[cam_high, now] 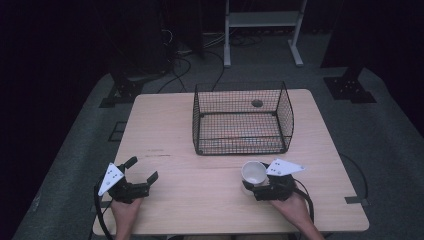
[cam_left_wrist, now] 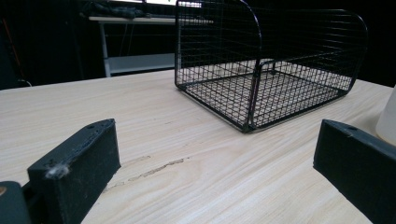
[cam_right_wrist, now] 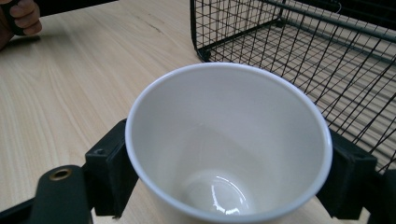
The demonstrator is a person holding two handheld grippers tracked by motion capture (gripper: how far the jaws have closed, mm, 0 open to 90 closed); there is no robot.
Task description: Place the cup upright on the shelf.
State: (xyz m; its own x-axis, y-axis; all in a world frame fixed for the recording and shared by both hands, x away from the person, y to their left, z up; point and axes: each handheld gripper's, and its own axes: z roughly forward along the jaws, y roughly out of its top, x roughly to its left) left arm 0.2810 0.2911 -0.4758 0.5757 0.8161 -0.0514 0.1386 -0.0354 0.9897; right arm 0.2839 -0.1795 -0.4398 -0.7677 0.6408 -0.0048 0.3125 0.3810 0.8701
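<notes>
A white cup [cam_high: 254, 172] stands upright near the table's front right, empty inside [cam_right_wrist: 229, 154]. My right gripper [cam_high: 257, 184] is shut on the white cup, one jaw pressed to each side of it [cam_right_wrist: 229, 168]. A black wire basket [cam_high: 242, 119] sits open-topped on the far middle of the wooden table [cam_high: 175, 130], just beyond the cup; its corner [cam_right_wrist: 299, 42] and its side [cam_left_wrist: 266, 65] show in both gripper views. My left gripper [cam_high: 142, 170] rests at the front left, open, its jaws wide apart over bare wood [cam_left_wrist: 215, 163]. The cup's edge [cam_left_wrist: 387, 119] shows at the right.
The person's hands [cam_high: 125, 212] come in at the table's front edge. Behind the table a white shelf frame [cam_high: 262, 30] and cables lie on the grey floor. Black stands flank the table's far corners. Bare wood lies between the two grippers.
</notes>
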